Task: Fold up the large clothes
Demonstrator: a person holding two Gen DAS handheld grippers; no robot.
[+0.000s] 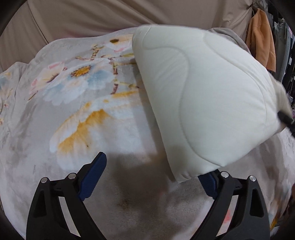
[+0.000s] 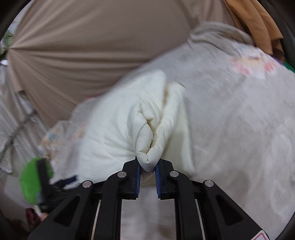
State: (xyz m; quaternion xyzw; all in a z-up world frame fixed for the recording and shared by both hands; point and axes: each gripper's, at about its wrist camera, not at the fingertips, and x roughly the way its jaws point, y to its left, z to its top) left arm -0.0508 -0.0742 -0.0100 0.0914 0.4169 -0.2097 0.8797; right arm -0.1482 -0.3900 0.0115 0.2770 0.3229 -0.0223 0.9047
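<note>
Cream quilted comforter (image 1: 208, 103), folded thick, lifted above floral fleece blanket (image 1: 77, 103) spread beneath. One bunched corner pinched tight between right gripper (image 2: 148, 167) fingers (image 2: 138, 175), nearly closed on the padding. Opposite lower corner hanging over one blue finger of left gripper (image 1: 153, 177); fingers (image 1: 94, 175) spread wide, nothing held between them. Beige curtain (image 1: 110, 16) behind. Orange garment (image 1: 261, 44) hanging at far right. Green-marked device (image 2: 35, 182) blurred at lower left in right wrist view.
</note>
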